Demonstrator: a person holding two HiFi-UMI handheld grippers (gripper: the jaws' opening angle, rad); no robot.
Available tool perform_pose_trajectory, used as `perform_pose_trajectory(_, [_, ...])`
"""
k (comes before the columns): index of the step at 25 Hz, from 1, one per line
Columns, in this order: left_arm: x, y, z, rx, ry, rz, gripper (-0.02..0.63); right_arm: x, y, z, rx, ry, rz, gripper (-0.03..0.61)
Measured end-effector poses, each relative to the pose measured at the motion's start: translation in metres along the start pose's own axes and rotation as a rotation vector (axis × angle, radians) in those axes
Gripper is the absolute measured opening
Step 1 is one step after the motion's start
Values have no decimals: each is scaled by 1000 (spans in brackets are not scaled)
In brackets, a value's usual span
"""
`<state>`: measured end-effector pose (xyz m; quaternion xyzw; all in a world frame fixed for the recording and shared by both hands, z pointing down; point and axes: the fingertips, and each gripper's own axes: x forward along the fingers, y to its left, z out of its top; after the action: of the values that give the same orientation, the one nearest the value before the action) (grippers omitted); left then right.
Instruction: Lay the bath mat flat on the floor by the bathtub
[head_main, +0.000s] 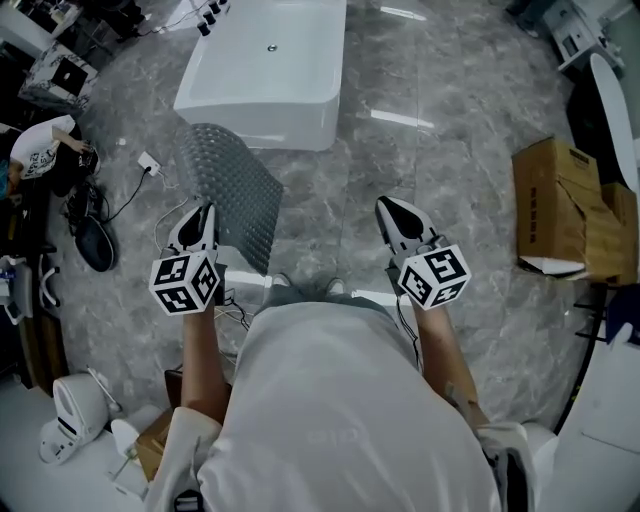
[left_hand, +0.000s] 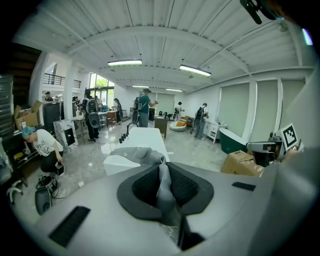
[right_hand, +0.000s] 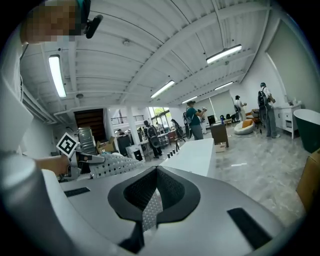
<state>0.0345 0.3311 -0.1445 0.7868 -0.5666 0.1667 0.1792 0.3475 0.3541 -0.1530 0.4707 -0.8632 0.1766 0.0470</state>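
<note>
Jaws of the left gripper (left_hand: 162, 176) pinch an edge of the grey bath mat (head_main: 235, 190), holding it up near the front end of the white bathtub (head_main: 255, 125); jaws of the right gripper (right_hand: 152, 194) press together. Open floor (head_main: 400, 160) runs from the bathtub to the cardboard box (head_main: 550, 200) at right, flaps open

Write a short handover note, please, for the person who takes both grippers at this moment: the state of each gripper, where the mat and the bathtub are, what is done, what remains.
Left gripper: shut on one edge of the grey bath mat, which it holds up off the floor.
Right gripper: shut, holding nothing, apart from the mat.
Bathtub: white, just beyond the mat.
Done: the mat is in hand near the tub.
Left: spread it and lay it flat on the floor by the tub.
</note>
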Motion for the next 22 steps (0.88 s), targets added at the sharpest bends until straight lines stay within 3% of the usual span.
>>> perform_pose_trajectory(10, [40,39,20,-2,-22,-15,46,61,6,0,14,18,5,26])
perform_pose_trajectory(22, [128,164,28,10,101,-160,46,200,33,-2,52,128,-133,26])
